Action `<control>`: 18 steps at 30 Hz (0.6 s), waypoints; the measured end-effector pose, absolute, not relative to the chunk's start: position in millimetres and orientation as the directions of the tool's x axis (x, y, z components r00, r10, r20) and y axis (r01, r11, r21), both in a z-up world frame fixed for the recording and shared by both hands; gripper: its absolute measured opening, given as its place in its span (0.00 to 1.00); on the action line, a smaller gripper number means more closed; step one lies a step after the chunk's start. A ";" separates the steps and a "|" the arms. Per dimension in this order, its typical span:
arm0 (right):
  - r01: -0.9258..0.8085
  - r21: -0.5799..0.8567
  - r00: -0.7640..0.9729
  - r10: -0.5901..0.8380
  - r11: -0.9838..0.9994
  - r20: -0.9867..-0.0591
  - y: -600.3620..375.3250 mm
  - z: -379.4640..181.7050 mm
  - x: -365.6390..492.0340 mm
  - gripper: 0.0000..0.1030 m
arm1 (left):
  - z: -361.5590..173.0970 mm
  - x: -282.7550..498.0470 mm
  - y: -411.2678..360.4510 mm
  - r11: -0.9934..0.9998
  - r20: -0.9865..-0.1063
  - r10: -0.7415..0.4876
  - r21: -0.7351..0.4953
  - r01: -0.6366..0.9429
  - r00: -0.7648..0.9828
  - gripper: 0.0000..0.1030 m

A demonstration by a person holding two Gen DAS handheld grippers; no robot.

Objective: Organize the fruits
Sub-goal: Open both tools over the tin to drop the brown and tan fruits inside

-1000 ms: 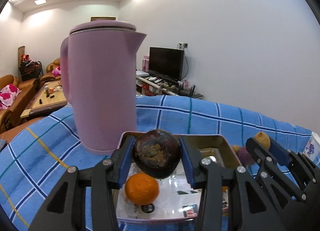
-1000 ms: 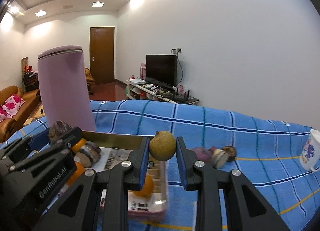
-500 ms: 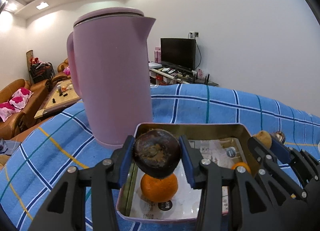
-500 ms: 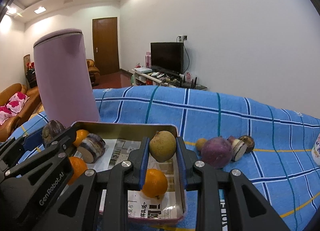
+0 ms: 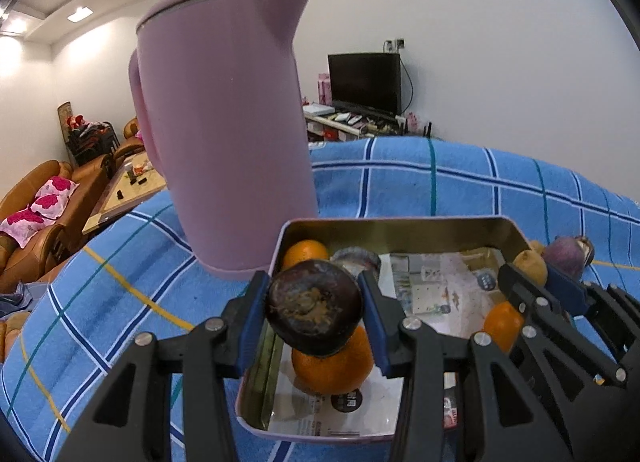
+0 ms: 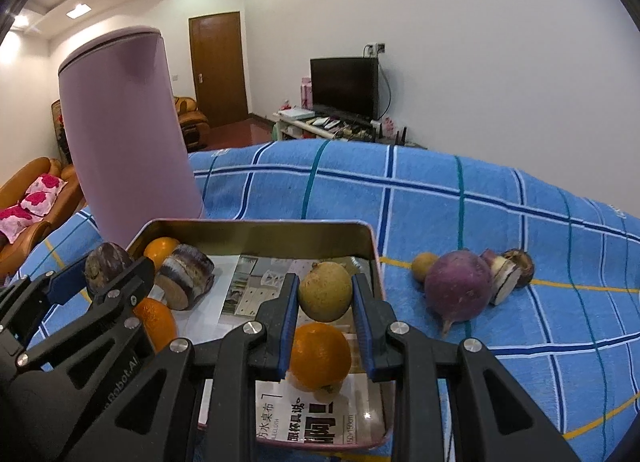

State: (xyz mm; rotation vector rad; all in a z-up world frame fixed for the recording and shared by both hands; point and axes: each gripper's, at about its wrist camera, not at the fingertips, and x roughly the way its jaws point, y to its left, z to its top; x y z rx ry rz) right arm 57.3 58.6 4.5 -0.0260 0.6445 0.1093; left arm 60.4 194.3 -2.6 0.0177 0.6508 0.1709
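My left gripper (image 5: 314, 312) is shut on a dark purple round fruit (image 5: 314, 318) and holds it over the left end of the metal tray (image 5: 400, 228). My right gripper (image 6: 325, 296) is shut on a yellow-brown round fruit (image 6: 325, 290) above the tray's right part (image 6: 280, 236). In the tray lie oranges (image 6: 320, 356) (image 6: 160, 248) (image 5: 332, 366) and a cut purple-skinned piece (image 6: 184, 276). The left gripper with its fruit (image 6: 105, 264) shows at the left of the right wrist view.
A tall pink kettle (image 5: 224, 134) stands just behind the tray's left corner. On the blue checked cloth (image 6: 480, 202) right of the tray lie a purple turnip (image 6: 458, 292), a small yellow fruit (image 6: 424, 264) and cut pieces (image 6: 508, 274).
Both grippers have moved forward and lower over the tray with their fruits still held. The tray and kettle look nearer and larger.
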 end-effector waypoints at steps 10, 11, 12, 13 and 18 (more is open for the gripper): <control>-0.176 0.067 0.779 0.181 0.982 -0.601 57.9 2.2 57.2 0.28 | -7.3 61.0 192.5 0.982 -0.606 0.186 0.100 -0.158 0.774 0.45; -0.183 0.073 0.775 0.189 0.980 -0.603 58.4 1.3 57.4 0.28 | -7.2 60.6 192.5 0.982 -0.606 0.187 0.101 -0.158 0.773 0.45; -0.190 0.083 0.769 0.201 0.978 -0.607 57.6 0.6 57.9 0.28 | -7.3 60.5 192.0 0.982 -0.605 0.187 0.102 -0.158 0.774 0.46; -0.201 0.099 0.762 0.219 0.975 -0.610 56.4 0.0 58.5 0.28 | -7.6 60.5 191.5 0.982 -0.605 0.189 0.104 -0.159 0.773 0.46; -0.211 0.144 0.756 0.255 0.967 -0.603 51.1 -1.0 56.6 0.43 | -7.0 60.6 192.9 0.978 -0.602 0.205 0.107 -0.177 0.772 0.47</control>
